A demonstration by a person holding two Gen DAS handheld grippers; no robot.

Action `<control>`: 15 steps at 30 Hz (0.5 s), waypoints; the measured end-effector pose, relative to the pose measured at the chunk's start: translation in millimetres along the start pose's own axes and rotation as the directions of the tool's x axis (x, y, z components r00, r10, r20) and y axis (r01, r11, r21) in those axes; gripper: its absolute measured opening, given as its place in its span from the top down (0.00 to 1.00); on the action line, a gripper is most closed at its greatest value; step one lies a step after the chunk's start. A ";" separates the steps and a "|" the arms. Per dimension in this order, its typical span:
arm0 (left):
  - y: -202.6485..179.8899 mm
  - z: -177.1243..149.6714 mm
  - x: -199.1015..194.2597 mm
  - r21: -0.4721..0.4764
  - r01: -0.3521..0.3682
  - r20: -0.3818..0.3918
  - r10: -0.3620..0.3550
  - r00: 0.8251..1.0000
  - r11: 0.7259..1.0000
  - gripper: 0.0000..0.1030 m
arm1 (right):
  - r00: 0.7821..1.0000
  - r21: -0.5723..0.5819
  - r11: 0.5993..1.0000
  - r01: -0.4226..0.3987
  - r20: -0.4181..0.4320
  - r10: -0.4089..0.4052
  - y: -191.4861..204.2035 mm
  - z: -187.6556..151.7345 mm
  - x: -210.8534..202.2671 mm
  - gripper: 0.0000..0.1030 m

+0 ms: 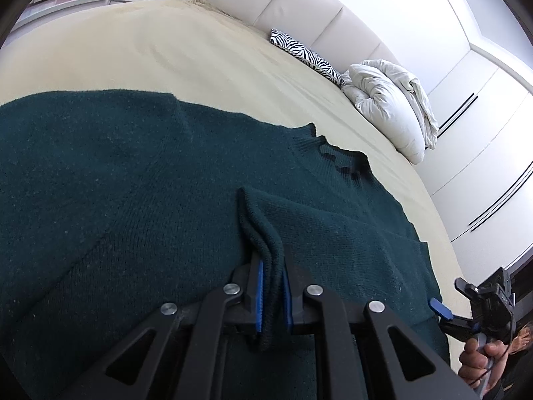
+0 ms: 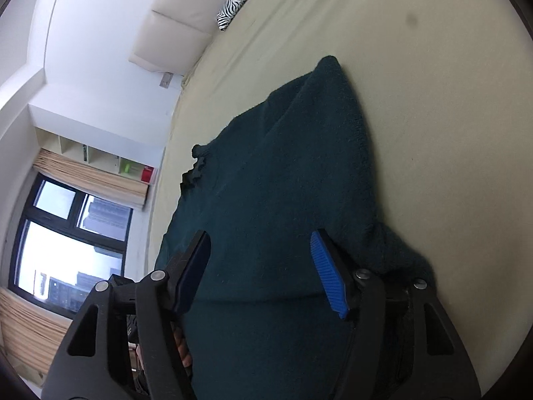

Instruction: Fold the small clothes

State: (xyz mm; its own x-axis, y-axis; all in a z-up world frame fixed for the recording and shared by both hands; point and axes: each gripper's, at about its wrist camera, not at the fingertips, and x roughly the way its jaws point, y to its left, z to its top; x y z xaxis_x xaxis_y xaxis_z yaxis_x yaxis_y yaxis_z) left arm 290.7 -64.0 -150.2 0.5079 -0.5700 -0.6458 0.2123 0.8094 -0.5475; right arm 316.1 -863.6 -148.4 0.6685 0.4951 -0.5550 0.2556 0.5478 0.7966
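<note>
Spread on the cream bed [image 1: 140,53], the soft, limp green sweater [image 1: 100,183] handles best by its cuffs and hems, as the left hand-held gripper [image 1: 271,286] pinches a sleeve cuff [image 1: 258,223] while the right hand-held gripper [image 2: 263,266] hangs open.

A wide bed [image 1: 140,50] covered in a cream sheet fills most of both views. At its head stands a padded off-white headboard [image 1: 299,3], with a zebra-print cushion [image 1: 304,55] lying against it and a crumpled white duvet [image 1: 389,106] bundled just beside the cushion. White wardrobe doors [image 1: 483,153] with thin dark handle strips run along one side. The walls are plain white. A dark-framed window [image 2: 70,246] lets in bright daylight — tall buildings show outside — with beige curtains [image 2: 90,180] around it. Open shelves [image 2: 96,160] sit above the window, holding a red box [image 2: 147,174].
</note>
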 end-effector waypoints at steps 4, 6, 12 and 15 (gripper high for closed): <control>-4.2 8.5 -17.1 -0.032 -0.009 -0.044 0.008 0.999 0.999 0.74 | 1.000 -0.005 1.000 0.004 0.024 -0.004 13.3 -39.5 -33.8 0.38; -3.4 9.0 -41.5 -0.064 -0.004 -0.013 0.004 1.000 0.998 0.47 | 0.999 -0.064 0.998 -0.013 0.033 0.015 31.8 -65.9 -50.9 0.38; 53.4 -6.8 -160.9 -0.280 0.088 0.173 -0.040 0.984 0.956 0.31 | 0.997 -0.107 0.991 -0.078 -0.005 0.078 67.6 -134.3 -70.1 0.38; 112.0 -30.8 -217.3 -0.437 0.136 0.275 -0.011 0.961 0.889 0.32 | 0.994 -0.105 0.989 -0.106 -0.042 0.102 83.2 -160.5 -63.8 0.38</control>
State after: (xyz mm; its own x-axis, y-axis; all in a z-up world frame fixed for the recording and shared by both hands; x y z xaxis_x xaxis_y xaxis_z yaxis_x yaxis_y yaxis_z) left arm 178.4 146.2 -87.6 0.7156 -0.5183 -0.4683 -0.1076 0.5806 -0.8070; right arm 182.6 -741.5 -85.2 0.6609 0.5767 -0.4803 0.1085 0.5599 0.8214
